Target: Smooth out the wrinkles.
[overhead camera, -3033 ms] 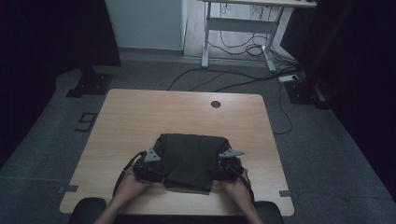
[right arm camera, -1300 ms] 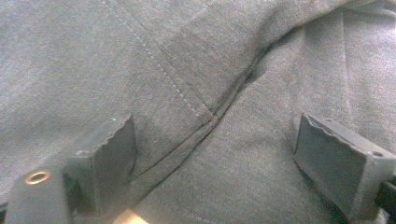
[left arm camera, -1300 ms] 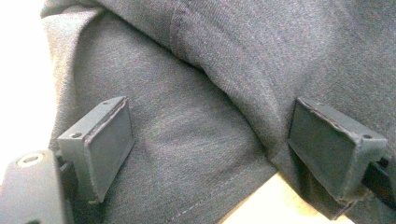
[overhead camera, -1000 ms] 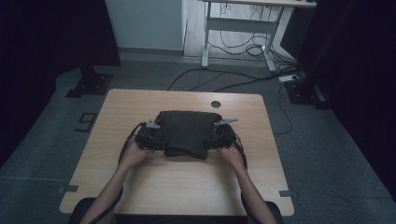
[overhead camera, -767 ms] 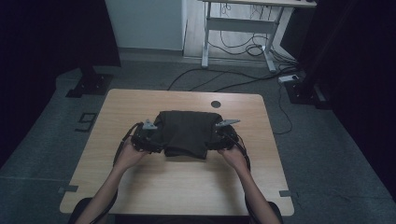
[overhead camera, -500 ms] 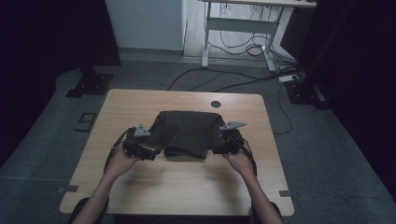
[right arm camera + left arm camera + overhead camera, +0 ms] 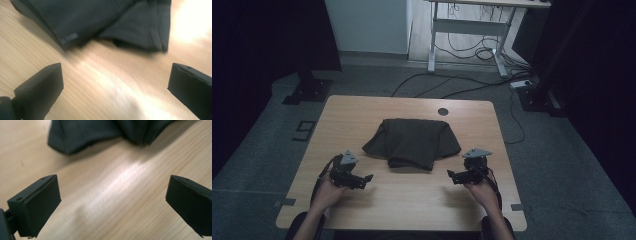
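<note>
A dark folded garment (image 7: pixel 413 141) lies in the middle of the wooden table (image 7: pixel 362 115). My left gripper (image 7: pixel 367 179) hovers near the table's front left, a little short of the cloth's left corner, with its jaws wide apart and nothing between them. In the left gripper view the garment (image 7: pixel 100 132) lies beyond the open gripper (image 7: pixel 117 205). My right gripper (image 7: pixel 452 176) sits at the front right, also open and empty, just short of the cloth's right corner. The right gripper view has the garment's folded edges (image 7: pixel 105 22) ahead of the open gripper (image 7: pixel 117 87).
A round cable hole (image 7: pixel 442 111) sits near the table's far edge. Bare wood lies between the garment and the front edge. Beyond the table, cables (image 7: pixel 462 87) trail on the grey floor and a desk frame (image 7: pixel 472 25) stands behind.
Both grippers let go of the garment and drew back toward the front edge, opening wide. The garment, earlier carried forward from the near edge, now rests mid-table.
</note>
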Available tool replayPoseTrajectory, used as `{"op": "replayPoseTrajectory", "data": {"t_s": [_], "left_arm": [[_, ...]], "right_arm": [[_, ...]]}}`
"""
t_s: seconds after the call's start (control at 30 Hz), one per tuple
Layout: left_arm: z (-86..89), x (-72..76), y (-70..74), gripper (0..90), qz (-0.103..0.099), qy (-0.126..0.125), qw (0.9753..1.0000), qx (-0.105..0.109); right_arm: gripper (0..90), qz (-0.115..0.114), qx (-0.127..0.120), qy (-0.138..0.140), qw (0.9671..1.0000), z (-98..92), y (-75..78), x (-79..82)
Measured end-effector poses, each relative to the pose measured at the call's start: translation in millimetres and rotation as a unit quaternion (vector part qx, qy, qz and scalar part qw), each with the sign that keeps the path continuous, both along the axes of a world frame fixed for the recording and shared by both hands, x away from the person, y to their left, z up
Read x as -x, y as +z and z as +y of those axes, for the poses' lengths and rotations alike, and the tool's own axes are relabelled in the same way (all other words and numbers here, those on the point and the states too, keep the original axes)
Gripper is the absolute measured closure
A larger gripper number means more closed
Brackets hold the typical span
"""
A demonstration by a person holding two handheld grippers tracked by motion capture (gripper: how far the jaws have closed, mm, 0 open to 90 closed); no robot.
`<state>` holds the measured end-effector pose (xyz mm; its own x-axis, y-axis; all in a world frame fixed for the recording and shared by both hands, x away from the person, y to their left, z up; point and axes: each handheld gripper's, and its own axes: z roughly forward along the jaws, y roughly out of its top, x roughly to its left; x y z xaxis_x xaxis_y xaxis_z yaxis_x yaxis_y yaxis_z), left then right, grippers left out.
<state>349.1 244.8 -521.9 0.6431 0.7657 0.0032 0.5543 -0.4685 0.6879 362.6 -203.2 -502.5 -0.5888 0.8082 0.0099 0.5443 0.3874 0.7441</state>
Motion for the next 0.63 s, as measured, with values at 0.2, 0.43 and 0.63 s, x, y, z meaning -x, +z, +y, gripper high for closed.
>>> {"op": "replayPoseTrajectory", "data": {"t_s": [0.2, 0.43, 0.63], "left_arm": [[0.9, 1.9, -21.9, 0.0, 0.023, 0.0, 0.9997, -0.011], [0.4, 1.4, -26.4, 0.0, 0.02, -0.001, 0.9997, -0.012], [-0.2, 1.9, -26.5, 0.0, 0.02, 0.003, 0.9997, -0.011]], "right_arm": [[0.0, 0.016, 0.003, -0.033, 0.9993, -19.4, -28.9, 7.8], [0.0, 0.019, 0.014, -0.045, 0.9987, -29.6, -53.9, 11.8], [0.0, 0.018, 0.013, -0.047, 0.9986, -29.4, -54.4, 11.3]]}}
